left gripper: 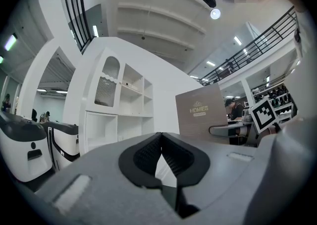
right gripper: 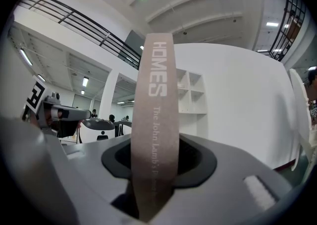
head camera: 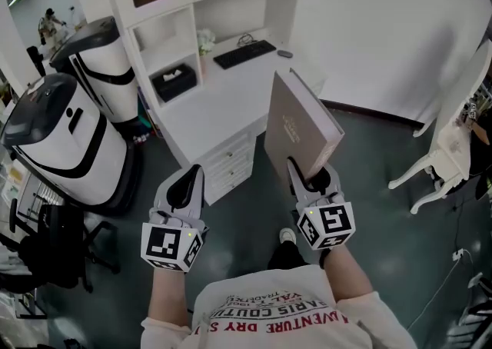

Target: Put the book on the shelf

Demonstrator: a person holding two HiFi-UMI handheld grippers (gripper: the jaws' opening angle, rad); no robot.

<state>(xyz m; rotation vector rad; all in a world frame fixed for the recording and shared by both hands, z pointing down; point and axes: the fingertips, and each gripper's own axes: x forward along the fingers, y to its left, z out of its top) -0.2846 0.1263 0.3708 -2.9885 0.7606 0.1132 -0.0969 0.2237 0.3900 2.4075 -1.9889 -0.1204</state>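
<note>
The right hand-held gripper (head camera: 314,178) is clamping its jaws on the bottom edge of the book (head camera: 296,128), which is standing tall above the jaws and leaning slightly toward the left hand-held gripper (head camera: 184,186). That left one is hanging just beside it with its jaws together and nothing between them. The likely trouble is that the book is being held only at its base (a big, heavy-looking volume with most of its weight above the grip), so a quick swing could make it pivot or slip in the jaws. With the left hand-held gripper giving no support, a tilted book could also catch a compartment edge on the way in. Ahead of both, the white counter (head camera: 223,101) is carrying a keyboard (head camera: 244,54), and beyond it the shelf (head camera: 231,1) is waiting, well apart from the book. The right gripper view is showing the lettered spine (right gripper: 156,120) running straight up between the jaws, which the head view cannot show. The left gripper view is offering the front cover (left gripper: 203,112) off to its right and the shelf's open compartments (left gripper: 133,97) seen upright.
</note>
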